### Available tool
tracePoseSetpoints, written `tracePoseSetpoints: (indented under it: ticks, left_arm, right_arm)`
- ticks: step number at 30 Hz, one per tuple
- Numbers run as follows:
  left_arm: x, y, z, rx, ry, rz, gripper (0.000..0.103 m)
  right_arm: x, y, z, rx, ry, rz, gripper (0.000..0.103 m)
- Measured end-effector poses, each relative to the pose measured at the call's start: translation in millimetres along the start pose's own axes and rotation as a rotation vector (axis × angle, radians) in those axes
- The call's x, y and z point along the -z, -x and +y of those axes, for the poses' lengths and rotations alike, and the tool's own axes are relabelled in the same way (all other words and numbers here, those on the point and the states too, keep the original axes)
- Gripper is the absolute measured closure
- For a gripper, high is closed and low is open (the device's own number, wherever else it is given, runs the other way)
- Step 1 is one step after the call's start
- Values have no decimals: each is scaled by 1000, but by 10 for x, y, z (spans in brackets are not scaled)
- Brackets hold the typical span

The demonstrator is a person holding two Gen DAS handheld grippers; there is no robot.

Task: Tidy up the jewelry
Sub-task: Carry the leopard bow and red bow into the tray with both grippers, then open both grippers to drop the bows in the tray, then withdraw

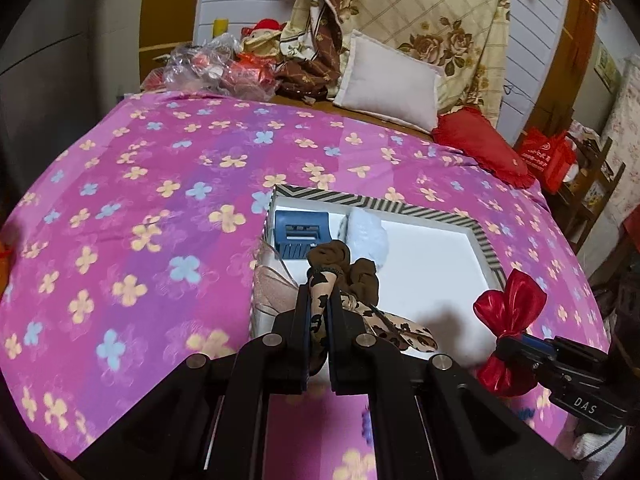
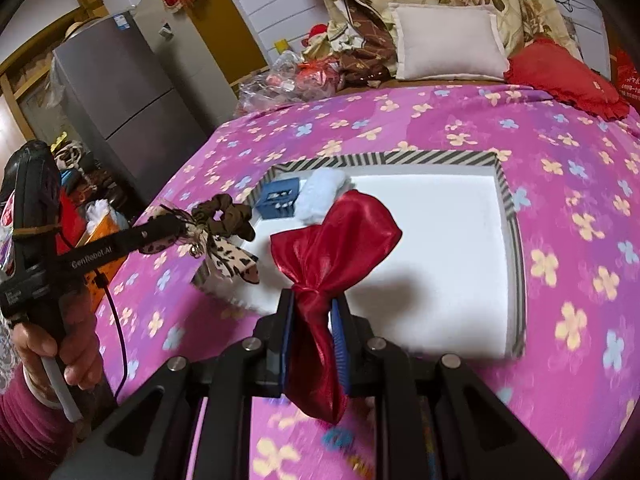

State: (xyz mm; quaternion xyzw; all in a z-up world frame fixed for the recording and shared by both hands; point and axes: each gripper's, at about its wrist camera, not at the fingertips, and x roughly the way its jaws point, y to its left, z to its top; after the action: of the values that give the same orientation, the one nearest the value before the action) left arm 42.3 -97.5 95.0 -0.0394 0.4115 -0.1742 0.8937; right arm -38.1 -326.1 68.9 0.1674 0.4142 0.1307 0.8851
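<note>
Both grippers are loaded: right gripper [image 2: 314, 320] pinches the red bow [image 2: 334, 240] over the striped box's [image 2: 516, 220] near edge, left gripper [image 1: 324, 316] clamps the leopard bow [image 1: 320, 300] at its left side. Blue clip [image 2: 278, 198] sits in the far-left corner.

We're in a home bedroom: the work surface is a bed spread with a magenta-purple fleece blanket printed with yellow and blue flowers [image 1: 152, 200], with a plain white rectangular pillow [image 1: 390, 84], a red frilled cushion [image 1: 480, 148] and a folded cream quilt with a brown rose pattern [image 1: 432, 12] piled at its head. We also see a tall grey two-door fridge [image 2: 128, 108] beside the bed, white panelled walls with brown wooden door frames, and a red shopping bag [image 1: 548, 160] on a wooden rack.
</note>
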Motion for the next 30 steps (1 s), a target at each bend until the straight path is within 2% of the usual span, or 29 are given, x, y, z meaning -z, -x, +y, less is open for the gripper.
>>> tracePoseSetpoints:
  ticks: [6,11,18,23,24,27,30]
  left_arm:
    - [-45,-441,62,-33,7,63,100]
    - [25,-600,130,-74,5,101,100]
    - [74,-778,185,-106,13,138,100]
    - [108,-844,224,-113,19,147,100]
    - [112,-850,228,-108,21,147,100]
    - [124,-833,222,-103,25,138,98]
    - [120,-787,224,-71,37,125,84]
  right_arm:
    - [-420,-520,-178,45,-1,69,85]
    - [-721,-959,-331,89,-17,116,85]
    - [-932,-1421,-481,107,-62,165,85]
    - [-1017,-1579,-564,103,-99,168,84]
    - [-1024,-1600,-575,104,-101,173,80]
    - [-1014,-1618,-625,93,-133,188,76]
    - [-989,-1479,-642,103,-144,166,63]
